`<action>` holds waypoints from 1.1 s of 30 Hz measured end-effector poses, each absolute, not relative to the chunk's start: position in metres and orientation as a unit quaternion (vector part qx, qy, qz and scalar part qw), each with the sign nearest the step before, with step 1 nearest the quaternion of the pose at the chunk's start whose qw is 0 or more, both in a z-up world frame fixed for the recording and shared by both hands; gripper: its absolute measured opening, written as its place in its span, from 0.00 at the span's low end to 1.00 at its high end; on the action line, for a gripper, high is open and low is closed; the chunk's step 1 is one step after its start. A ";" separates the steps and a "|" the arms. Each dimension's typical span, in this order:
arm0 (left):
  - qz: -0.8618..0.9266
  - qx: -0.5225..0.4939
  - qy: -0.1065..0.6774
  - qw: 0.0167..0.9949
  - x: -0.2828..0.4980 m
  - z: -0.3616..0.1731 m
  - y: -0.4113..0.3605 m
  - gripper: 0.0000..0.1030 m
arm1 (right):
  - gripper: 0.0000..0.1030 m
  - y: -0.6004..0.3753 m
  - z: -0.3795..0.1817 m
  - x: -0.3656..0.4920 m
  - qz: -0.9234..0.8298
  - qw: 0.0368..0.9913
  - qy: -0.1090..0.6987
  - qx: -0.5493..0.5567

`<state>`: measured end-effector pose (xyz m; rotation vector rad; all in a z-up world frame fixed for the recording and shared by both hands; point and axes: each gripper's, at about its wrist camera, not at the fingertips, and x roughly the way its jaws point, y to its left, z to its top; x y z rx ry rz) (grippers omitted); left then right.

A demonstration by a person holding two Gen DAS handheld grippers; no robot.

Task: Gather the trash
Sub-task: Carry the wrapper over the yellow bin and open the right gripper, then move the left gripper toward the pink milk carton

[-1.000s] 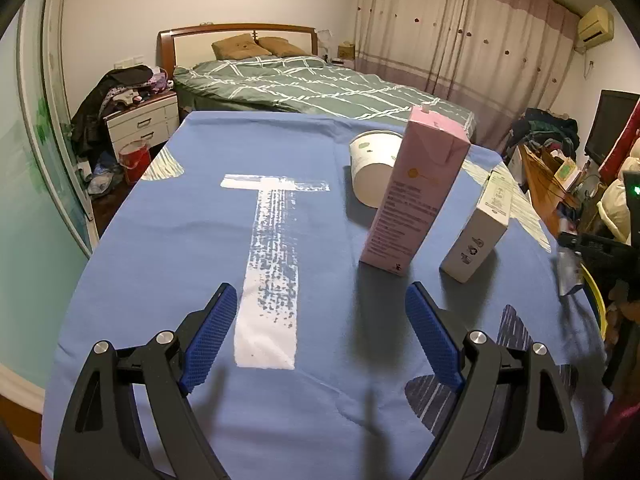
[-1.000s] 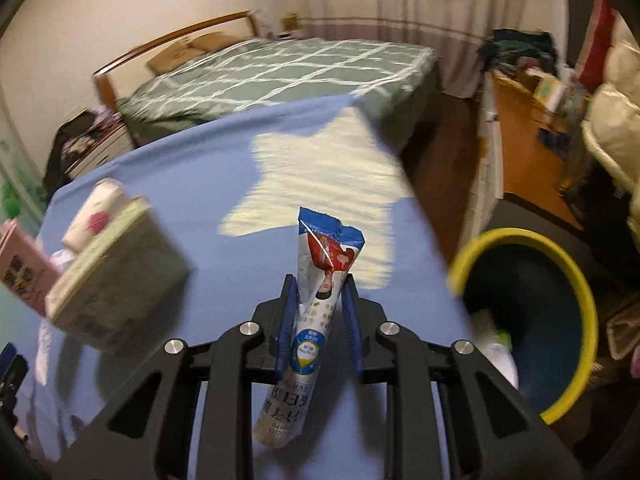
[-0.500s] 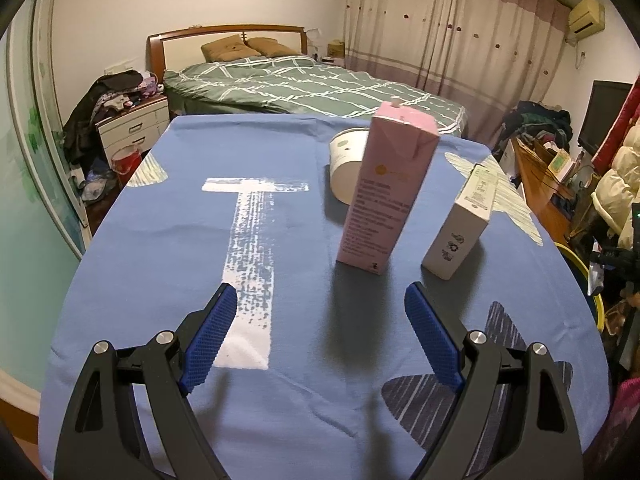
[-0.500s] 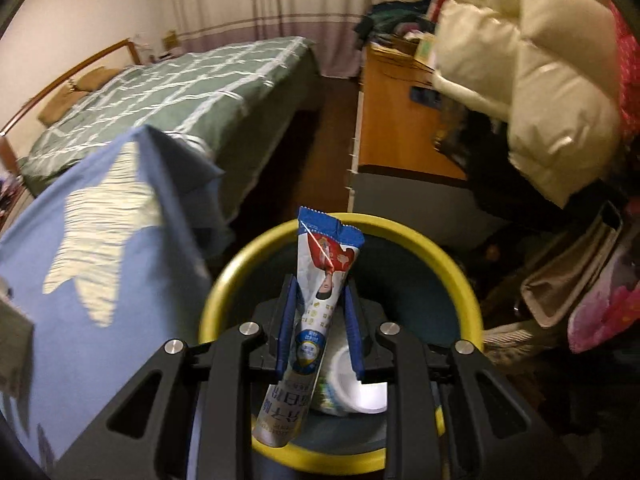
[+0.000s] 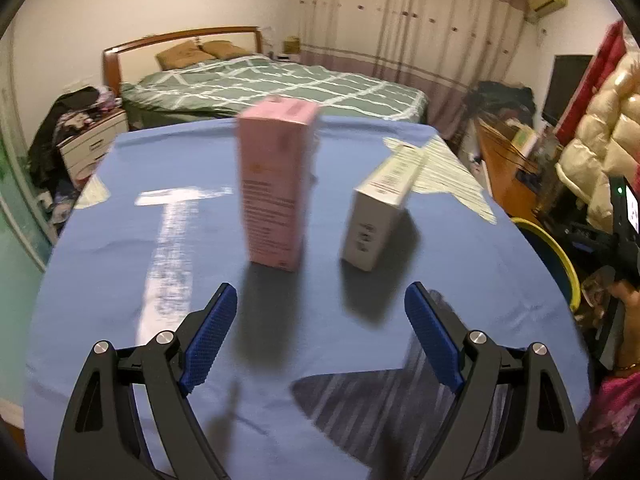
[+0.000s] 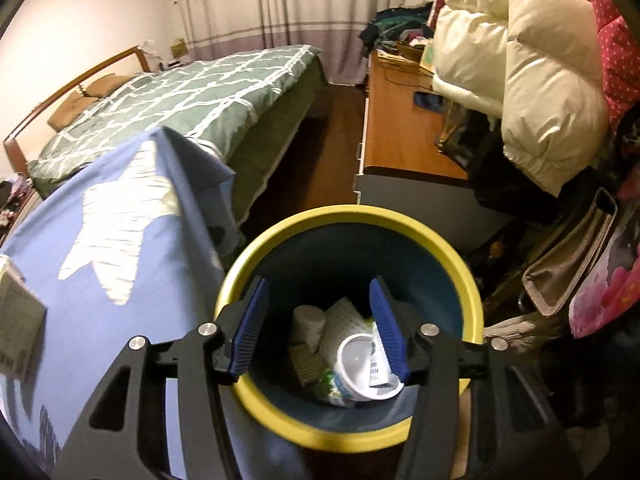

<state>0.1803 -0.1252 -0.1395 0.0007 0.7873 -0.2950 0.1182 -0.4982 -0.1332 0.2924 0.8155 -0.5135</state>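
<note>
My left gripper (image 5: 320, 332) is open and empty, low over the blue tablecloth (image 5: 120, 264). A pink carton (image 5: 276, 188) stands upright just ahead of it, and a white box (image 5: 378, 220) stands to its right. My right gripper (image 6: 318, 328) is open and empty above the yellow-rimmed bin (image 6: 400, 220), which also shows in the left wrist view (image 5: 560, 256). In the bin lie a white cup (image 6: 362, 364), several paper rolls (image 6: 308, 320) and a wrapper edge (image 6: 376, 372) by the right finger.
The table's edge (image 6: 188, 208) lies left of the bin. A bed (image 5: 272, 84) stands behind the table. A wooden desk (image 6: 400, 128), puffy white jacket (image 6: 520, 64) and bags (image 6: 572, 264) crowd the bin's right side. A nightstand (image 5: 92, 140) is at far left.
My right gripper swung from the table to over the bin, opened and let go of the snack wrapper. My left gripper moved closer to the pink carton, which now hides the cup.
</note>
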 end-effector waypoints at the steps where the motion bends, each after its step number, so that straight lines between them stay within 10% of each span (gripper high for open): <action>1: -0.147 0.001 0.384 0.912 0.181 -0.140 -0.128 0.82 | 0.51 -0.495 -0.132 0.118 -0.246 0.877 0.390 0.137; 25: -0.129 0.010 0.369 0.920 0.249 -0.130 -0.103 0.72 | 0.52 -0.487 -0.135 0.118 -0.233 0.878 0.390 0.149; 33: -0.139 0.010 0.382 0.914 0.262 -0.139 -0.108 0.41 | 0.52 -0.488 -0.138 0.118 -0.229 0.878 0.393 0.151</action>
